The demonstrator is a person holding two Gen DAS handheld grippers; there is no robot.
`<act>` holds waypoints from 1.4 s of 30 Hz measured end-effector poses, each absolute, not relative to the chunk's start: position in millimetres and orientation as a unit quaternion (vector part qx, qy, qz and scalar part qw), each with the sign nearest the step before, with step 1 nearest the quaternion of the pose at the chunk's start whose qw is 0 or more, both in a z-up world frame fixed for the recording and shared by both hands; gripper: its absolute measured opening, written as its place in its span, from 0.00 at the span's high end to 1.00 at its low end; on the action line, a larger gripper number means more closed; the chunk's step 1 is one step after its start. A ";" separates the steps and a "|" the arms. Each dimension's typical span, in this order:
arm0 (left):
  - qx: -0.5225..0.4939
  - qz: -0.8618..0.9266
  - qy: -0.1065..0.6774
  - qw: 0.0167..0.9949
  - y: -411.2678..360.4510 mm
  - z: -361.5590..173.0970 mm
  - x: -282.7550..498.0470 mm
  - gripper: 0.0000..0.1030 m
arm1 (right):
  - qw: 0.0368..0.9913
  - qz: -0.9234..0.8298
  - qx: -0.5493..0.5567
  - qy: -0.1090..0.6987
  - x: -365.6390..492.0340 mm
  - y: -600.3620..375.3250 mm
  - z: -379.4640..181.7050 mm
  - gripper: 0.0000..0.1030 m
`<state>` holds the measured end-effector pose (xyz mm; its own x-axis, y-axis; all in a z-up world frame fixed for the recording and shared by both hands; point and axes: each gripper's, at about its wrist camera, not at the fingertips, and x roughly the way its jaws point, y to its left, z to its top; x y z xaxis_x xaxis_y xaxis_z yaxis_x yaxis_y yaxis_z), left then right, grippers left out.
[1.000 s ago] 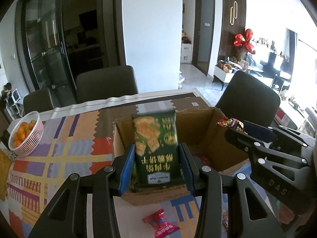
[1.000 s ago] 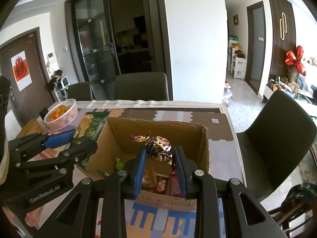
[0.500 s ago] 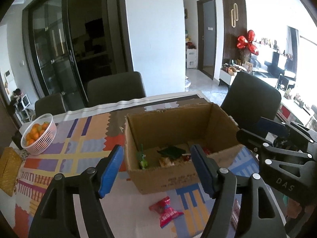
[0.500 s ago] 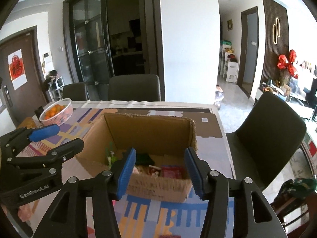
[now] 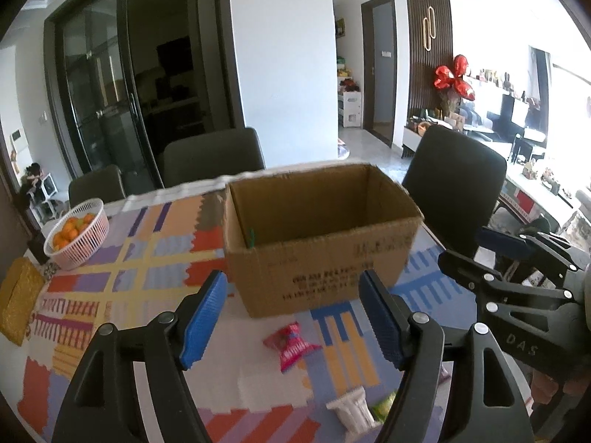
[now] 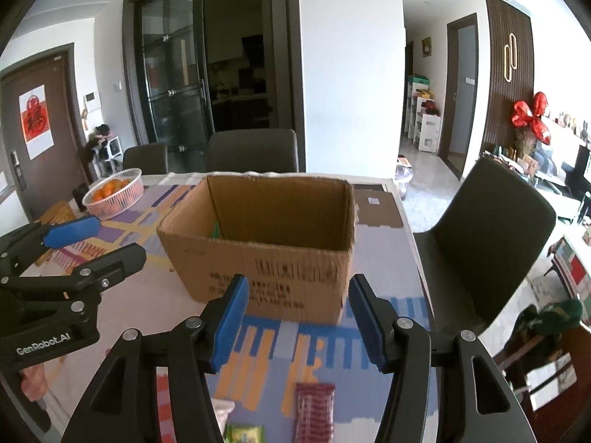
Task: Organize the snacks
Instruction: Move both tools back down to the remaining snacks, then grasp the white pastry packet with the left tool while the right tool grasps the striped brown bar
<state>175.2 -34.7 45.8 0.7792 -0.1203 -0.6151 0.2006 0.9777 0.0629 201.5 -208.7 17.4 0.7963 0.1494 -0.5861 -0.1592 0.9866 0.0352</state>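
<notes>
Box: the open cardboard box (image 5: 321,243) stood upright on the table, just beyond both grippers; only a green tip showed above its near wall, the rest of its contents hidden.
Loose snacks: a pink packet (image 5: 291,345) lay on the cloth in front of the box; a white wrapper (image 5: 352,411) and a green-yellow packet (image 5: 384,406) lay nearer, by the left gripper's frame. In the right wrist view a red packet (image 6: 314,409) and a green packet (image 6: 245,433) lay at the lower edge.
Left gripper: left gripper (image 5: 291,319) — blue pads spread wide apart, nothing between them, held above the cloth near the box front.
Right gripper: right gripper (image 6: 295,317) — pads likewise apart and empty, facing the box's printed side.
Table: patterned tablecloth (image 5: 122,258) in orange, purple and blue.
Farther out: a white basket of oranges (image 5: 75,232) at the far left corner, well apart from the box; dark chairs (image 5: 454,181) around the table.
</notes>
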 end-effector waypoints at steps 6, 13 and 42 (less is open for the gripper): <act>0.060 -0.096 0.352 0.929 -39.3 25.4 156.5 0.29 | 0.943 0.076 -0.013 0.324 184.8 -214.2 1.5 0.45; 0.051 -0.101 0.389 0.914 -42.1 1.2 145.5 0.29 | 0.931 0.072 -0.009 0.359 173.9 -218.0 -25.7 0.44; 0.045 -0.125 0.521 0.843 -53.7 -102.8 139.5 0.33 | 0.879 0.054 -0.014 0.474 155.8 -221.6 -120.1 0.45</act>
